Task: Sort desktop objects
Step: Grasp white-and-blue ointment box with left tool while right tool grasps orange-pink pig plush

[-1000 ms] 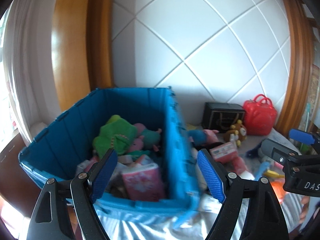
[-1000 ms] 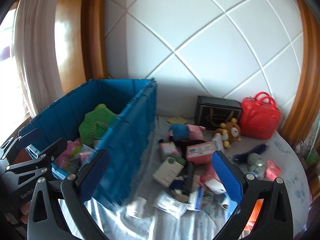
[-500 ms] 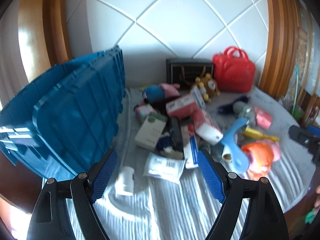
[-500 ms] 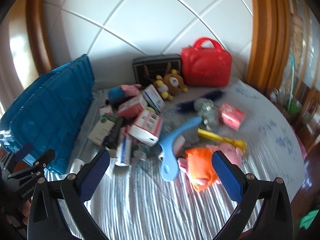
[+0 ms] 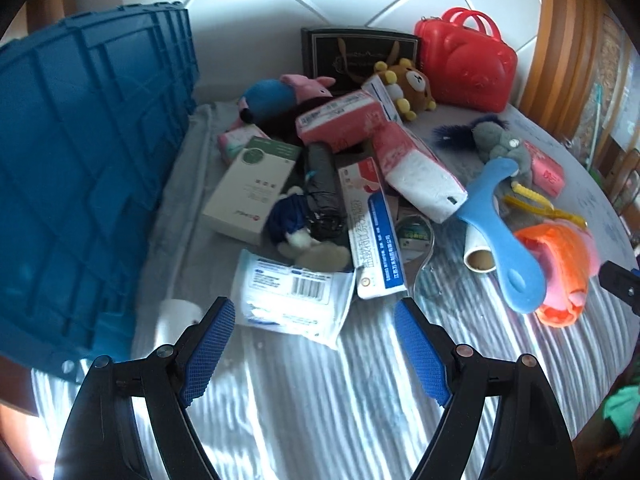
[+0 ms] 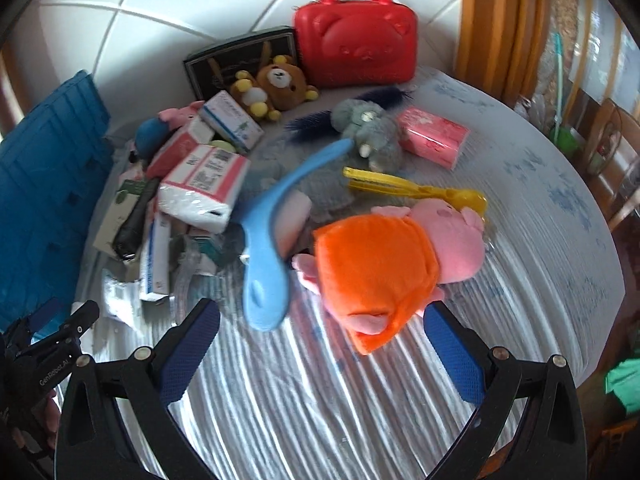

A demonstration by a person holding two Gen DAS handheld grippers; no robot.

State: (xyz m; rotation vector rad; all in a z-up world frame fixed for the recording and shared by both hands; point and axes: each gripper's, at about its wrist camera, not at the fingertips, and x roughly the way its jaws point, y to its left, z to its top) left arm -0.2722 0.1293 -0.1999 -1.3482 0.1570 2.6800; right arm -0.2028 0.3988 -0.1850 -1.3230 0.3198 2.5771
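Both grippers, left gripper (image 5: pixel 314 336) and right gripper (image 6: pixel 320 338), gape wide, empty. Sorting barely visible: mixed pile of boxes, packets and plush toys (image 5: pixel 344 184) covers tabletop centre; orange-dressed pink pig plush (image 6: pixel 384 260) nearest right gripper; blue ribbed plastic crate (image 5: pixel 88 184) at left edge.

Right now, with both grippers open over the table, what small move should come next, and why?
Probably ease the right gripper forward and down over the pig plush in the orange dress. It lies nearest, almost centred between the open jaws, with nothing resting on it. The left gripper is also open and empty, facing the white barcoded pack, with the blue crate beside it.
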